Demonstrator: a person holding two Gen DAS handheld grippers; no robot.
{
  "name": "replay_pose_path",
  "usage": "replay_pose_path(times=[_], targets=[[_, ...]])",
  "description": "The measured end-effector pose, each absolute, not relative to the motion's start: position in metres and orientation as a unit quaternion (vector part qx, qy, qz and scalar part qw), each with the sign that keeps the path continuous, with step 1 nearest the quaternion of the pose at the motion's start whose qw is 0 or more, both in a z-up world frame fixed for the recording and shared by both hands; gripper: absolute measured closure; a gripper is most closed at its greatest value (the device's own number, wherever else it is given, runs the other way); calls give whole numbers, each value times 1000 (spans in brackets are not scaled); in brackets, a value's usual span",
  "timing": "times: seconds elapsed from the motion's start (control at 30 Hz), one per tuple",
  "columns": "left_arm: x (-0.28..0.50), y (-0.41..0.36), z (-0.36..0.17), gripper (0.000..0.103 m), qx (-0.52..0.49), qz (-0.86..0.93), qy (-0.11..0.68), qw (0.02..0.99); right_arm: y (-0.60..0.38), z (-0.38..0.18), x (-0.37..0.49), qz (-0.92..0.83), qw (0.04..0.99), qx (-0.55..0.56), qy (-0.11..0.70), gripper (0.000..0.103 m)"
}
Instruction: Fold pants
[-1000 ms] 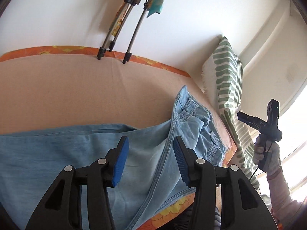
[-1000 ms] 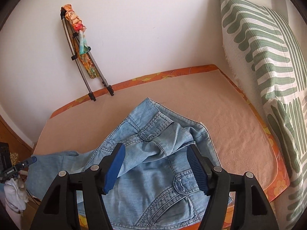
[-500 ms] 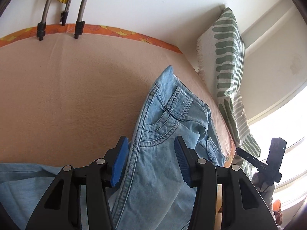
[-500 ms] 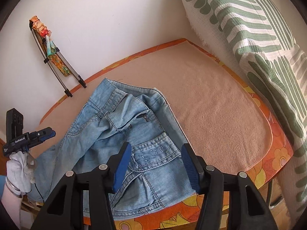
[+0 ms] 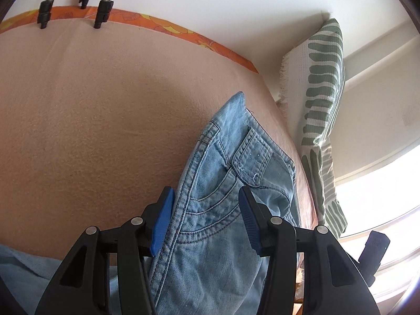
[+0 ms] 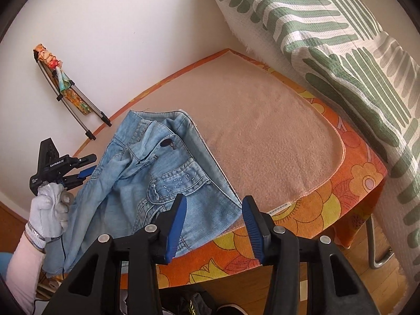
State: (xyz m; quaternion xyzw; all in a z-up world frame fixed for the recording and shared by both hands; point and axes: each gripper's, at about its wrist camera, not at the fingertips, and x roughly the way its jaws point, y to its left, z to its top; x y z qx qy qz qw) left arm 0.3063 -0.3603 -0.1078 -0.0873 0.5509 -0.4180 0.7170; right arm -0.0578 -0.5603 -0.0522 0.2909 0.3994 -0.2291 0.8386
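Light blue jeans point(image 6: 147, 173) lie crumpled on a peach blanket point(image 6: 275, 131), waist end toward the wall. My left gripper point(image 5: 206, 218) hovers low over the waistband and front pocket of the jeans point(image 5: 223, 183). Denim lies between its blue pads point(image 5: 164, 218), which do not press on it. In the right wrist view the left gripper point(image 6: 88, 168), held by a white-gloved hand point(image 6: 50, 204), sits at the jeans' left edge. My right gripper point(image 6: 214, 215) is over the jeans' near right corner at the table edge. Its jaws are closing, with only the denim's edge below them, nothing pinched.
An orange floral cloth point(image 6: 328, 199) hangs over the table edge under the blanket. A green-and-white striped cushion point(image 6: 341, 39) leans at the right, seen also in the left wrist view as the cushion point(image 5: 323, 78). Tripod legs point(image 6: 76, 110) stand against the white wall.
Both grippers have dropped closer to the jeans. The left one went from the leg to the waistband. The right one shifted to the near right corner and its jaws narrowed.
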Motion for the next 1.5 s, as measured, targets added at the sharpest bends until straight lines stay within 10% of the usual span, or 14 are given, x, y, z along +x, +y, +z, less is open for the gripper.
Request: replay_pose_path(times=[0.2, 0.33, 0.67, 1.07, 1.27, 1.5], targets=[[298, -380, -108, 60, -16, -418, 534, 735, -558, -56, -49, -223, 840, 286, 403, 56], [295, -378, -102, 101, 1, -425, 514, 745, -558, -55, -47, -217, 843, 290, 399, 56], [236, -386, -58, 100, -11, -533, 480, 696, -564, -31, -20, -184, 857, 307, 371, 55], [134, -424, -78, 101, 102, -616, 487, 611, -570, -20, 21, -95, 853, 397, 326, 25], [137, -424, -79, 101, 93, -617, 510, 592, -571, -56, 21, -148, 823, 377, 398, 75], [157, -371, -47, 91, 88, -583, 478, 651, -568, -72, 5, -164, 823, 362, 407, 92]])
